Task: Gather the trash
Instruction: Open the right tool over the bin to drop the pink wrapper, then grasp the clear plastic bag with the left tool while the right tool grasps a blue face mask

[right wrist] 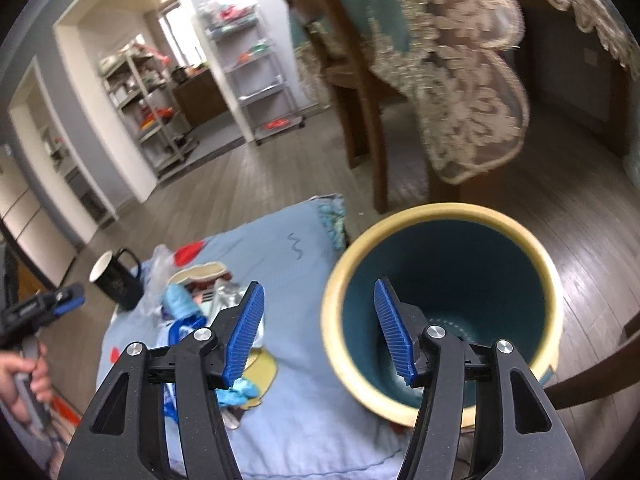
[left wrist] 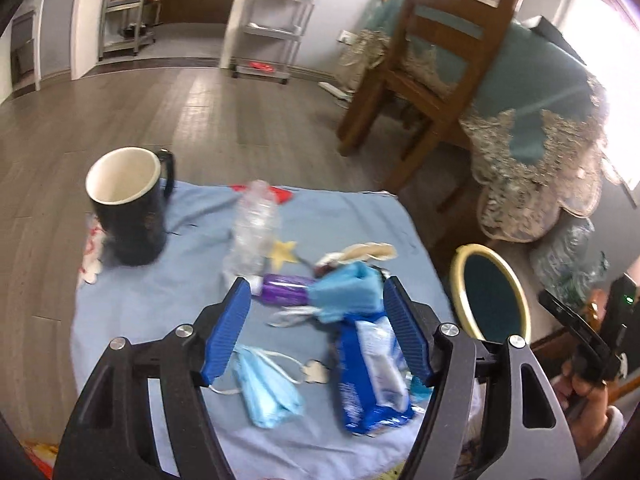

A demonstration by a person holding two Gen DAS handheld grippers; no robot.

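Note:
Trash lies on a blue cloth: a clear plastic bottle, a purple tube, a crumpled light blue piece, a blue wipes pack and a blue face mask. My left gripper is open and empty, hovering over the pile. A yellow-rimmed teal bin stands to the right of the cloth; it also shows in the left wrist view. My right gripper is open and empty, its right finger over the bin's mouth.
A black mug stands at the cloth's far left. A wooden chair and a table draped in teal lace cloth stand behind and right. Metal shelving stands across the wood floor.

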